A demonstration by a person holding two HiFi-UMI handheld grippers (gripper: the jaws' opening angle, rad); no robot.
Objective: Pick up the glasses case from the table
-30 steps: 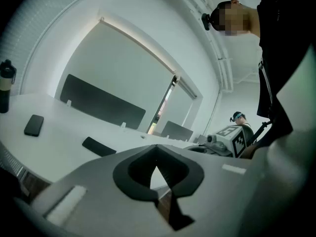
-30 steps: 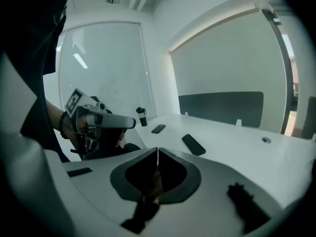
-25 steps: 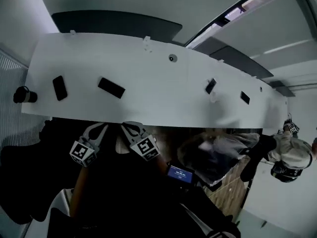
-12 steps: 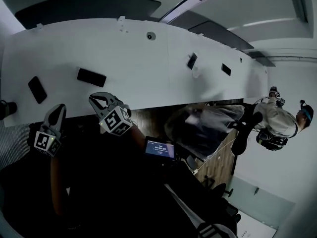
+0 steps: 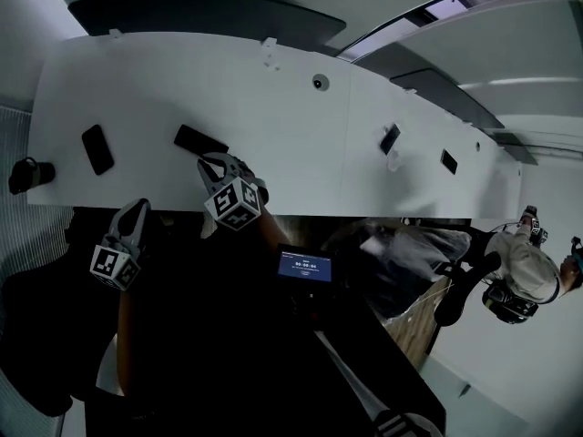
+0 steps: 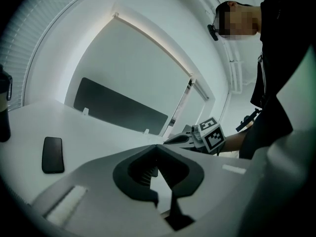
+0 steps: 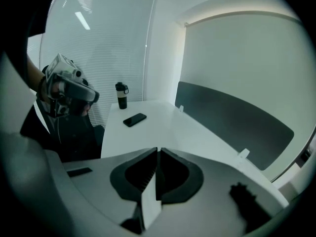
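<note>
A black oblong case (image 5: 200, 140) lies on the long white table (image 5: 301, 162) near its front edge. My right gripper (image 5: 214, 166) is shut with nothing in it, its tips over the table's edge just below and right of the case. In the right gripper view the jaws (image 7: 157, 150) touch each other, and the gripper's body hides the case. My left gripper (image 5: 137, 211) hangs lower left, off the table, and its jaws (image 6: 157, 146) meet at the tip with nothing between them.
A flat black phone (image 5: 97, 149) (image 6: 53, 154) (image 7: 134, 119) and a dark bottle (image 5: 27, 173) (image 7: 121, 95) sit at the table's left end. Two small black items (image 5: 389, 138) (image 5: 449, 161) lie further right. A dark panel (image 5: 209, 12) backs the table. A person (image 5: 515, 271) stands at the right.
Both grippers were side by side below the table's edge. The right one has risen to the edge beside the case, and the left one has drifted to the lower left.
</note>
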